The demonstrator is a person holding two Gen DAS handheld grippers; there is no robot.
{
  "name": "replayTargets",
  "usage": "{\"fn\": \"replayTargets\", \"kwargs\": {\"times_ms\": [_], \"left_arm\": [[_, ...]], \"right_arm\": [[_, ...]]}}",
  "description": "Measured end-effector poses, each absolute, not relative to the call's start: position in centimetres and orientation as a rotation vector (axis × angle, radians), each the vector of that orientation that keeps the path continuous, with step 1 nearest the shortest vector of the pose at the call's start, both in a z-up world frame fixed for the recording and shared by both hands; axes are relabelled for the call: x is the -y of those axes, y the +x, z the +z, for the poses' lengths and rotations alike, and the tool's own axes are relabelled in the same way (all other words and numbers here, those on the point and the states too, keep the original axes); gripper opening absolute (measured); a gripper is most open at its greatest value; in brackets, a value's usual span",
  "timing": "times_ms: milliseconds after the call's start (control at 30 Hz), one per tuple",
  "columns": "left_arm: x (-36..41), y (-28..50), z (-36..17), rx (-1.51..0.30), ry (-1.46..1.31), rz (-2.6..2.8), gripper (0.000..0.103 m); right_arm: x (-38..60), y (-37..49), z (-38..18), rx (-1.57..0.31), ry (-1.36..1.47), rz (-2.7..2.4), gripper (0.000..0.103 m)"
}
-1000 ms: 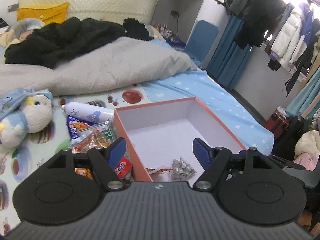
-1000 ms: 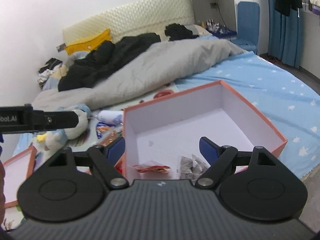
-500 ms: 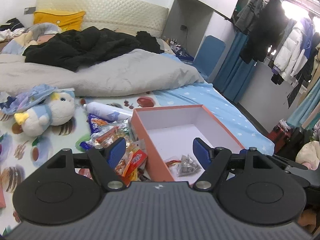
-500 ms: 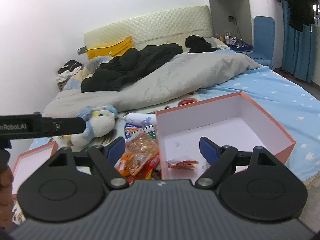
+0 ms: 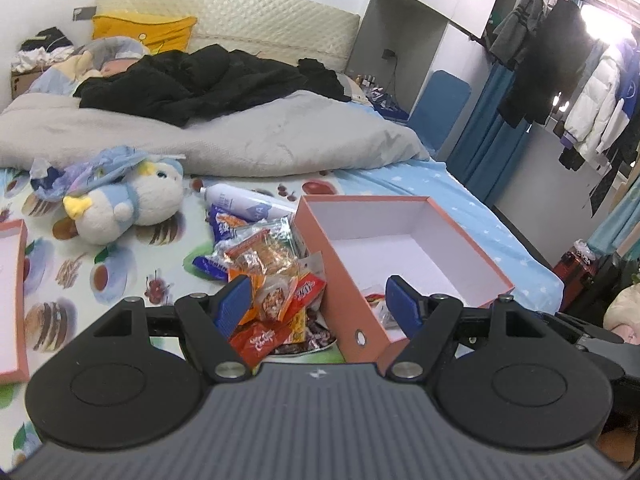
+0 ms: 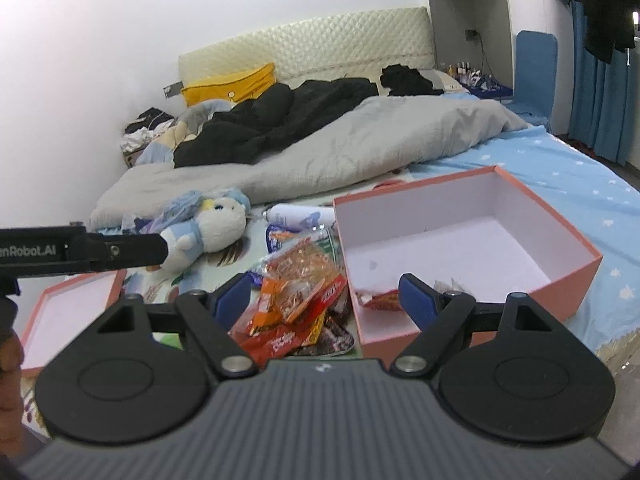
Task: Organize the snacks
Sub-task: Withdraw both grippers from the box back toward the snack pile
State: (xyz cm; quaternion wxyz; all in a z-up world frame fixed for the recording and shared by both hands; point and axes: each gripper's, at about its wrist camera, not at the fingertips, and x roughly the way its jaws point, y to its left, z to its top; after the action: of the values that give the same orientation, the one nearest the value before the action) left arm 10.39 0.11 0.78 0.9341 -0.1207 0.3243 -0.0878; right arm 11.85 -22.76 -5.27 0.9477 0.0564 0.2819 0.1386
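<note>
A heap of snack packets (image 5: 272,276) (image 6: 296,296), orange, red and purple, lies on the printed sheet just left of an open pink box (image 5: 348,280) (image 6: 568,276). Inside the box's near corner lie a red packet (image 6: 378,299) and a silver one (image 5: 386,314). My left gripper (image 5: 320,302) hangs open above the near edge of the heap and the box wall, holding nothing. My right gripper (image 6: 322,294) is open too, over the heap and the box's near corner, nothing between its fingers. The left tool's body (image 6: 80,250) crosses the right wrist view at left.
A white spray can (image 5: 244,206) lies behind the heap, a plush toy (image 5: 132,204) to its left. The box lid (image 5: 18,300) (image 6: 68,312) rests at the far left. A grey duvet (image 5: 240,136) and black clothes fill the back; the bed edge drops off at right.
Both grippers have pulled back and to the left from the box, so the snack heap, plush toy and lid have come into view. Both stay open and empty.
</note>
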Motion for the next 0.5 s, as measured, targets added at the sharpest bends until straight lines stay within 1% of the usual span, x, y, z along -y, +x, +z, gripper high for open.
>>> {"fn": "replayTargets", "kwargs": {"times_ms": [333,500], "left_arm": [[-0.6,8.7,-1.5,-0.691,-0.233,-0.157,0.078],[-1.4,7.5,-2.4,-0.695,-0.258,-0.143,0.078]], "right_arm": [[21.9,9.3,-7.5,-0.586,0.105,0.245,0.083],[20.6,7.9,-8.7,-0.62,0.0,0.327,0.083]]}}
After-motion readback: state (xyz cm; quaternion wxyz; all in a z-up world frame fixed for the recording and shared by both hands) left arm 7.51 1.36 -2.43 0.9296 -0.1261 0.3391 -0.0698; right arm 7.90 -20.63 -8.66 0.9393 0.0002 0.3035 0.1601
